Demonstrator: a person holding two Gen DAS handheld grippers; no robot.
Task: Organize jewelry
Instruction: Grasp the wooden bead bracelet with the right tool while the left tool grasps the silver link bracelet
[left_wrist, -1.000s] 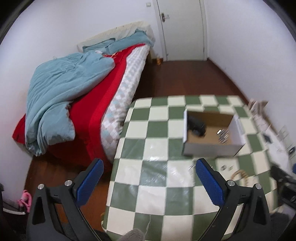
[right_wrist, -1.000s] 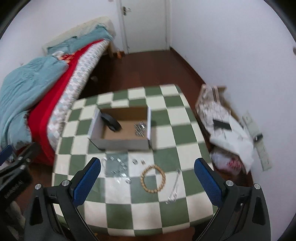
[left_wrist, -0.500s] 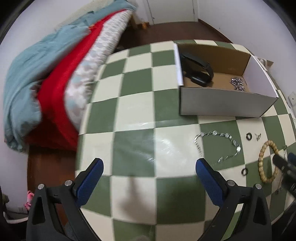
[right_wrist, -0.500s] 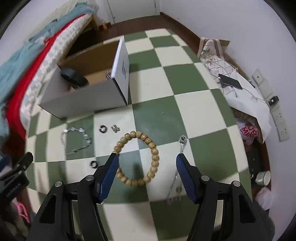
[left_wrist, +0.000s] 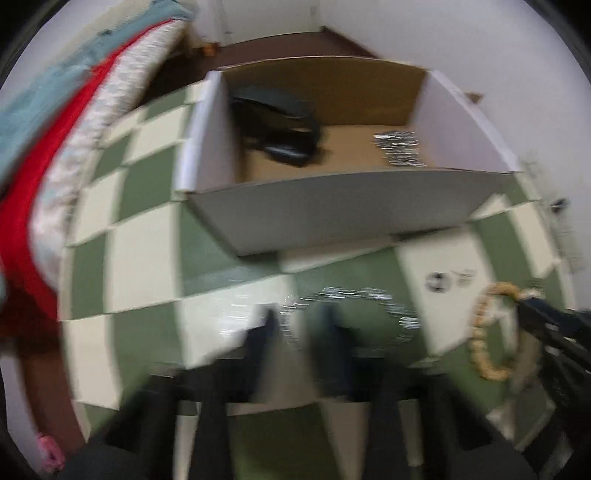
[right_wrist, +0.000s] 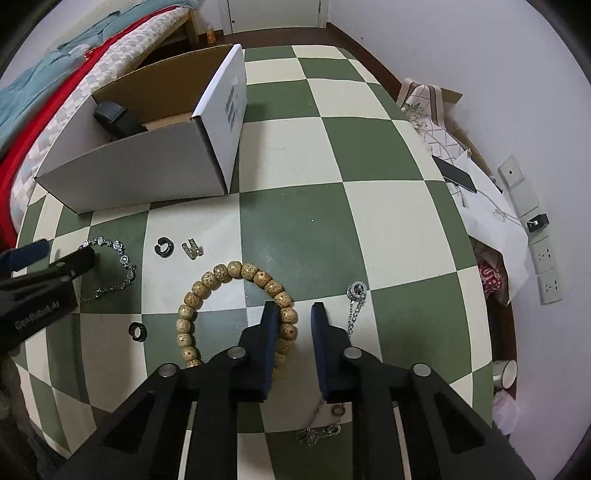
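An open cardboard box (right_wrist: 140, 173) stands on the checked table; it holds a black band (right_wrist: 114, 118) and a silver piece (left_wrist: 399, 147). A wooden bead bracelet (right_wrist: 229, 295) lies in front of it. My right gripper (right_wrist: 294, 314) is low over the bracelet's right side, its jaws narrowed but apart, one finger inside the ring. A silver chain bracelet (left_wrist: 354, 310) lies to the left. My left gripper (left_wrist: 299, 321) is down at that chain, its jaws narrowed around the chain's left end; the view is blurred. It also shows in the right wrist view (right_wrist: 48, 258).
Small black rings (right_wrist: 163, 246) (right_wrist: 137, 331), a silver clip (right_wrist: 191, 248) and a silver chain necklace (right_wrist: 351, 325) lie on the table (right_wrist: 369, 155). A bed with red and blue covers (right_wrist: 44, 85) stands to the left. Bags and papers (right_wrist: 480, 192) lie on the floor at the right.
Both grippers have come down to the table and their jaws have narrowed. The left one has moved right onto the silver chain, the right one onto the bead bracelet.
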